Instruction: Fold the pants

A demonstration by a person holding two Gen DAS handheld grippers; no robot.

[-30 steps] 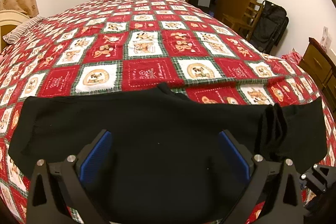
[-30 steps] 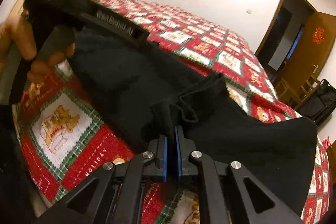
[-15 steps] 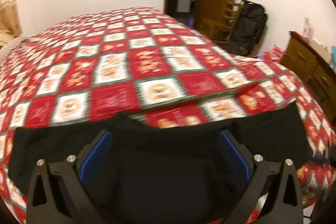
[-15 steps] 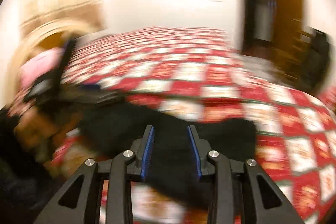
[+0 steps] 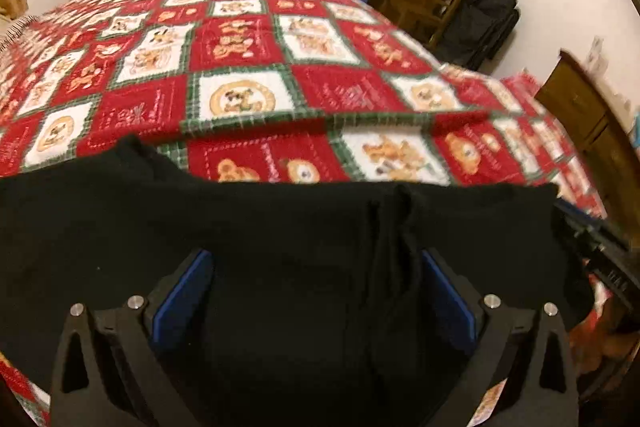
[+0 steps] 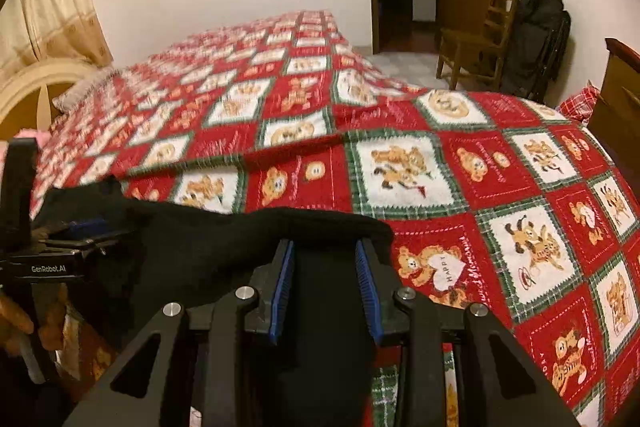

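The black pants (image 5: 280, 227) lie across the near edge of the bed, spread left to right with a bunched ridge right of centre. My left gripper (image 5: 314, 291) is open wide, its blue pads on either side of the cloth, low over it. In the right wrist view the pants' right end (image 6: 256, 239) lies under my right gripper (image 6: 326, 283), which is part open with black cloth between its blue pads. The left gripper shows at the left of that view (image 6: 60, 247); the right gripper's body shows at the right edge of the left wrist view.
A red, white and green patchwork quilt (image 5: 248, 67) covers the bed, with a raised crease (image 6: 296, 147) just beyond the pants. A wooden chair (image 6: 472, 43), black bag (image 6: 536, 39) and open door stand to the right. A wooden dresser (image 5: 580, 115) is by the bed.
My right gripper has opened from shut on the bunched cloth and swung round to face along the bed. The left gripper has stayed open and shifted its aim rightward over the pants.
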